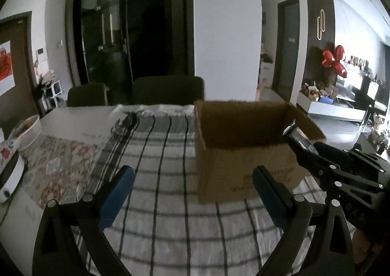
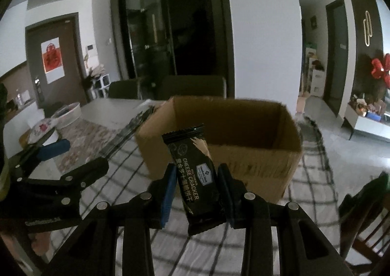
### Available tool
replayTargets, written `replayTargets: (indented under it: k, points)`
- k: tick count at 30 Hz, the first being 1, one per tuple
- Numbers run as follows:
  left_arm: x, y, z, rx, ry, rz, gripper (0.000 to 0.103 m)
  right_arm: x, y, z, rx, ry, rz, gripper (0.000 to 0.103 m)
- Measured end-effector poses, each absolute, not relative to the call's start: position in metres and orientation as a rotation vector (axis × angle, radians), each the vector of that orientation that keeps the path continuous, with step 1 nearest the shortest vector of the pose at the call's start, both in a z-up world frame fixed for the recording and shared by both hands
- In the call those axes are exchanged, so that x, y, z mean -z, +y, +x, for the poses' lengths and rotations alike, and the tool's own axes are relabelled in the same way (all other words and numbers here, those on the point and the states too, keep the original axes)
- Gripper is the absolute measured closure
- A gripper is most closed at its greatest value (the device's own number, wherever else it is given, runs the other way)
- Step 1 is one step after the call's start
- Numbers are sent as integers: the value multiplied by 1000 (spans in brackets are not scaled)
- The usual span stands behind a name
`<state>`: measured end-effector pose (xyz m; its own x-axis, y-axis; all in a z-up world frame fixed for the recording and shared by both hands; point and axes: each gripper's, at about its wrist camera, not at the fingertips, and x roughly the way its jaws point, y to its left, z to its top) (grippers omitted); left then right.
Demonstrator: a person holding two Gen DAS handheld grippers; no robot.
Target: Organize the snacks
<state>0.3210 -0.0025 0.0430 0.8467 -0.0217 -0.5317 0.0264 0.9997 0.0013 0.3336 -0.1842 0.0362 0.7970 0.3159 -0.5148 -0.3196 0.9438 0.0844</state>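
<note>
1 cheese cracker packet (image 2: 195, 176) in right gripper (image 2: 197, 193), 1 cardboard box (image 2: 243, 154).

A home's dining area. A cloth-covered table (image 1: 170, 202) with chairs (image 1: 168, 89) faces glass doors (image 1: 109, 32). Beyond, a sideboard (image 1: 338, 107).

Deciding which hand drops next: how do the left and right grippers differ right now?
The left gripper is open and empty; the right gripper is shut on a black cheese cracker packet. The left hangs over checked cloth, the right nearer the open brown cardboard box. Both have blue pads.
</note>
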Motion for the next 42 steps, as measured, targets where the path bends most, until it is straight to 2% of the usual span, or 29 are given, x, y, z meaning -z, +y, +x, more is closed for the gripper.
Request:
replayTargets:
  k: [19,21,22,23,27,42]
  points:
    - [-66,-12,396,25,530,21,4,-63,-201,417,-249,515,-8,67]
    - [-66,-11,397,22,528,21,4,-62,-201,423,-249,539,4,63]
    - [-67,-10,396,21,526,22,4,-63,-200,423,-245,545,9,55]
    - [-67,-10,393,20,521,26,4,-63,-200,422,-239,545,11,53]
    - [-70,-11,373,22,500,44,4,-65,-199,402,-215,536,5,52]
    - [-97,-8,229,66,399,67,0,-92,-201,253,-79,463,3,23]
